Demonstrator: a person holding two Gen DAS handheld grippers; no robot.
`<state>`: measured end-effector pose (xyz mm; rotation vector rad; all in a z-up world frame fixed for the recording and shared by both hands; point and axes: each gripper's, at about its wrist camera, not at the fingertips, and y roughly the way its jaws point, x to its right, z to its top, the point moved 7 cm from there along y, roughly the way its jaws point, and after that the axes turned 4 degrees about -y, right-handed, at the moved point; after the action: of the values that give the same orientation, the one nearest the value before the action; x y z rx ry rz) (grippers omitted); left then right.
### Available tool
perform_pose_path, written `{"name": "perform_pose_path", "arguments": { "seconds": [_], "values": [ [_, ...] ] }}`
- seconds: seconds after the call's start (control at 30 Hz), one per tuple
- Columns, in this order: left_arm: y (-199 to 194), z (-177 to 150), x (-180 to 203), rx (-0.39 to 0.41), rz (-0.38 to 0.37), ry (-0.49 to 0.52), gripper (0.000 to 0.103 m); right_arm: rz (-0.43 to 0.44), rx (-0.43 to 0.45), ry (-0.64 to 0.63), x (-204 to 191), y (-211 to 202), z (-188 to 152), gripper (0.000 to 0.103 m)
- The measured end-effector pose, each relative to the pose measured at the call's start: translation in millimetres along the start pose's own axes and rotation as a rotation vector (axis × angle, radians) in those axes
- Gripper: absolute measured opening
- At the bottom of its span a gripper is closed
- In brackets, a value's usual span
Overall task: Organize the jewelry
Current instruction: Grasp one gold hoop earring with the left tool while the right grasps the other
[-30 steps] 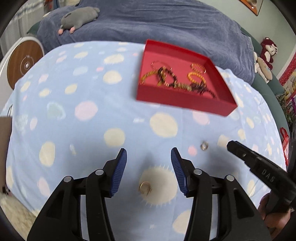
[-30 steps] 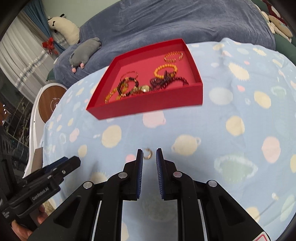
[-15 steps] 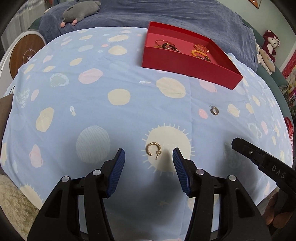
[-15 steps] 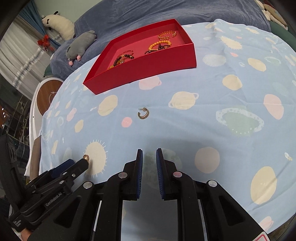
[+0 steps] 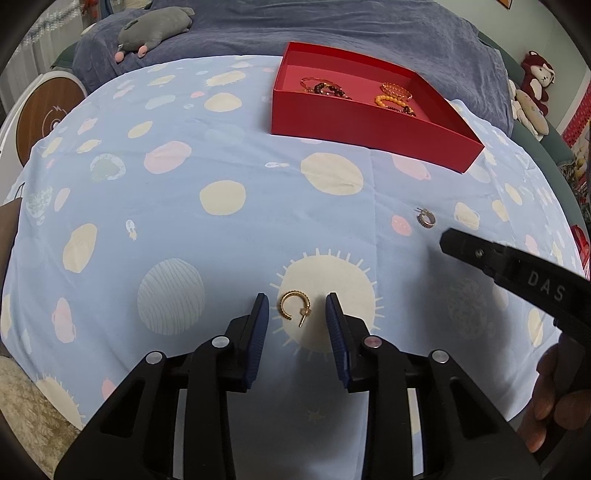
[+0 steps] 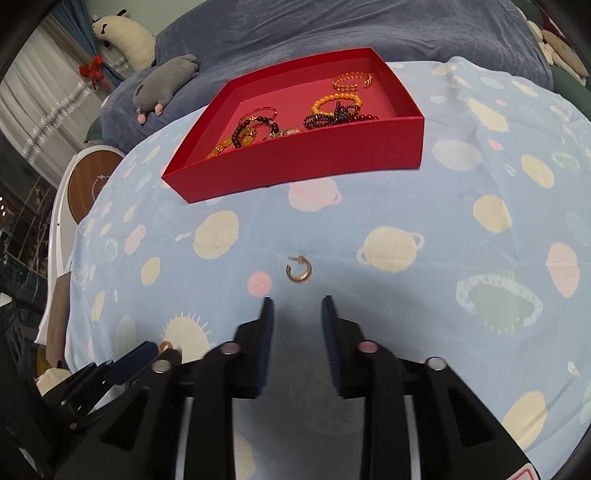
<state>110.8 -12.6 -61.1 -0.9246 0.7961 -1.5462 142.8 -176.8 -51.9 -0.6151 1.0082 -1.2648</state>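
A gold hoop earring (image 5: pixel 294 306) lies on the blue patterned cloth, between the tips of my open left gripper (image 5: pixel 296 308); it also shows in the right wrist view (image 6: pixel 165 346). A second, darker hoop earring (image 6: pixel 299 270) (image 5: pixel 426 218) lies just ahead of my open, empty right gripper (image 6: pixel 296 310). A red tray (image 6: pixel 295 162) (image 5: pixel 369 122) at the back of the cloth holds several bead bracelets and chains.
The cloth covers a round table (image 5: pixel 221 192) that drops off at the near edge. A grey plush toy (image 5: pixel 155 29) lies on the dark blue sofa behind. A round wooden-topped stand (image 5: pixel 40 114) is at the left. Stuffed toys (image 5: pixel 532 92) sit far right.
The right gripper has opened and moved forward towards the darker earring. The left gripper has closed in around the gold earring, its fingers now on either side of it.
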Motion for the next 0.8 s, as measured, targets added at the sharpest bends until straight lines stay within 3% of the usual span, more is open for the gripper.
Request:
{"name": "perform_pose_path", "arguments": {
  "seconds": [0.37,0.43,0.57,0.8],
  "values": [
    [0.7,0.7,-0.6,-0.004,-0.010,-0.013,0.030,-0.034,-0.008,-0.081,-15.8,21.0,16.5,0.031],
    [0.7,1.1,-1.5,-0.007,-0.015,-0.018,0.030,-0.050,-0.007,-0.103,-17.2,24.2,16.9,0.028],
    [-0.7,-0.1,-4.5,-0.011,-0.026,-0.035,0.030,-0.065,-0.027,-0.131,-16.9,27.4,13.8,0.004],
    [-4.3,-4.8,-12.2,-0.010,-0.035,-0.059,0.031,-0.047,-0.025,-0.094,-4.7,18.6,2.7,0.002]
  ]
}}
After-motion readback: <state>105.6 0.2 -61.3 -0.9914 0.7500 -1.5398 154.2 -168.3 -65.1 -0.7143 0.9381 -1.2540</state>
